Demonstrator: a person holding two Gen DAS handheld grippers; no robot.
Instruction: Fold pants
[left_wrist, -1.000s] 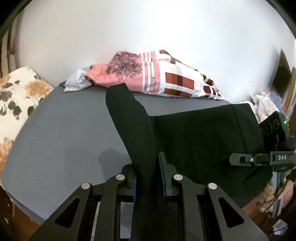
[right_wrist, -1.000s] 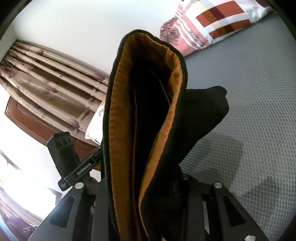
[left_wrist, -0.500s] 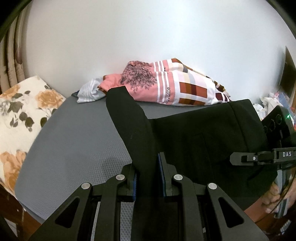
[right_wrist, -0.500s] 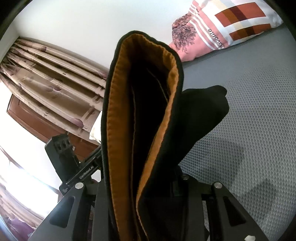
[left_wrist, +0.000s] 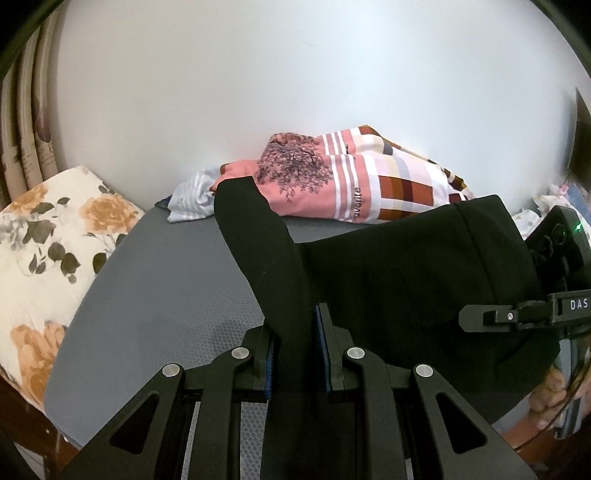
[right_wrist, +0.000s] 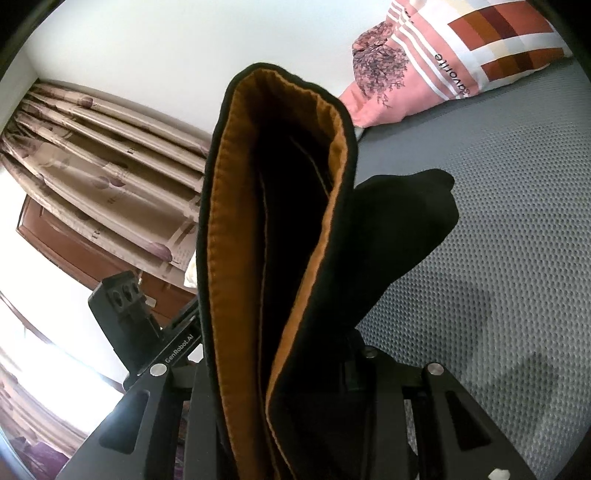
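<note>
**Inspector:** Since the earlier frame, both grippers had carried the pants (left_wrist: 406, 288) toward the far wall. The pink pillow (left_wrist: 354, 184) sat lower and larger in the left wrist view, and more wall showed above it.

**Clerk:** State of the left gripper (left_wrist: 295, 343)?

**Inspector:** Pressed together on a fold of the black cloth, which rose from between its blue pads (left_wrist: 269, 363) and stood up toward the pillow.

**Clerk:** And the right gripper (right_wrist: 280, 398)?

**Inspector:** Pinching the pants at the waistband (right_wrist: 225, 221). The band stood upright before the lens, its orange lining open to view. The fingers themselves were hidden behind the cloth.

**Clerk:** Where were the pants as a whole?

**Inspector:** Held up between the two tools, above the grey mat (left_wrist: 166, 288). In the left view the cloth hung as a broad black panel running across to the right gripper (left_wrist: 535, 314) at the frame's edge. Whether the lower edge touched the mat could not be told.

**Clerk:** Surroundings?

**Inspector:** A floral cushion (left_wrist: 48, 251) lay at the mat's left side. A striped cloth (left_wrist: 192, 199) lay beside the pillow, against the wall. Curtains (right_wrist: 92, 158) hung at the left of the right wrist view. A hand (left_wrist: 550, 398) showed under the right tool.
</note>
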